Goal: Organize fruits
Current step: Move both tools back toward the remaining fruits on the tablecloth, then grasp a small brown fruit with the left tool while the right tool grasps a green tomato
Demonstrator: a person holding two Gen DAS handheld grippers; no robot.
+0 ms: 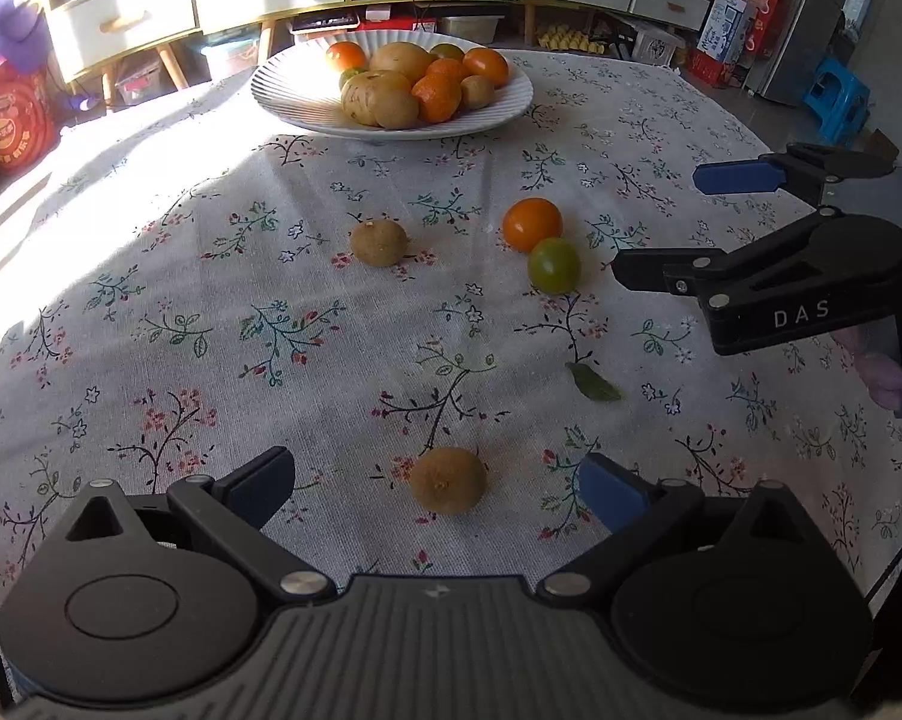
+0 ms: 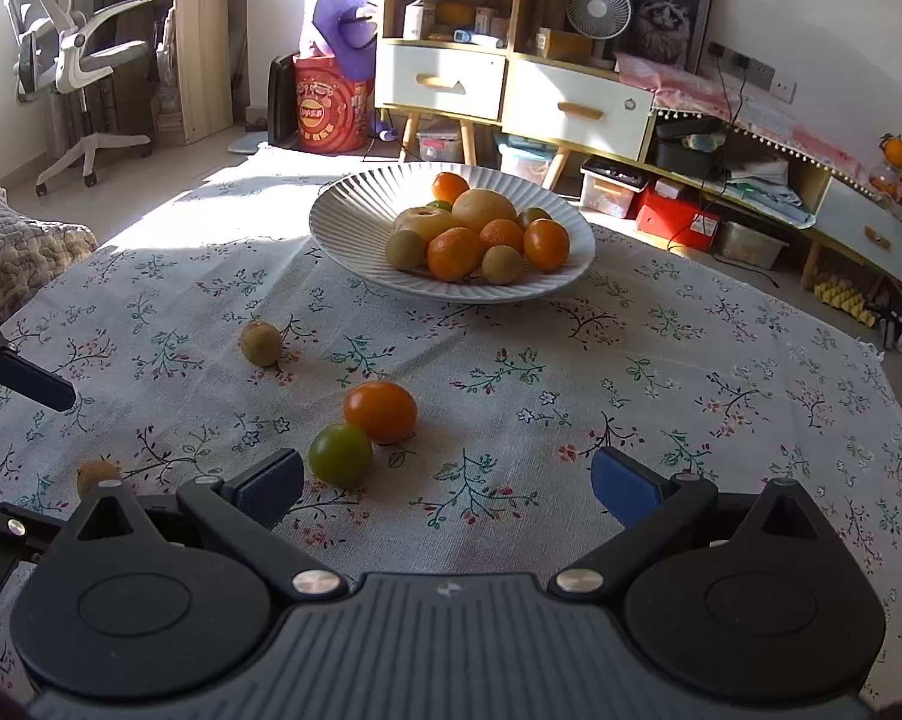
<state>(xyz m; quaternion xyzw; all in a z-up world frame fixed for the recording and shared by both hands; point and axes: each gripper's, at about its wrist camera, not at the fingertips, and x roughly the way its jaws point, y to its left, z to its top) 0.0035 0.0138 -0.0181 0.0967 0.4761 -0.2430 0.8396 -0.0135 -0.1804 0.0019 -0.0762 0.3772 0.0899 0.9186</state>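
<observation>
Left tongs spread wide around brown fruit (not touching).

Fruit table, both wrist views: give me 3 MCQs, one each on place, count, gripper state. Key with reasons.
1. Where does the near brown fruit lie?
A. In the white plate
B. On the cloth between the left gripper's open fingers
C. Touching the green fruit

2. How many fruits lie loose on the tablecloth?
A. Two
B. Four
C. Six

3. What state is the right gripper in?
A. Open, empty
B. Shut on the orange fruit
C. Shut on the green fruit

Key: 1 B, since in the left wrist view it sits on the cloth midway between the fingers of the left gripper, far from the white plate. 2 B, since two brown fruits, counting the far brown fruit, the orange fruit and the green fruit lie off the plate. 3 A, since its fingers stand wide apart with nothing between.
</observation>
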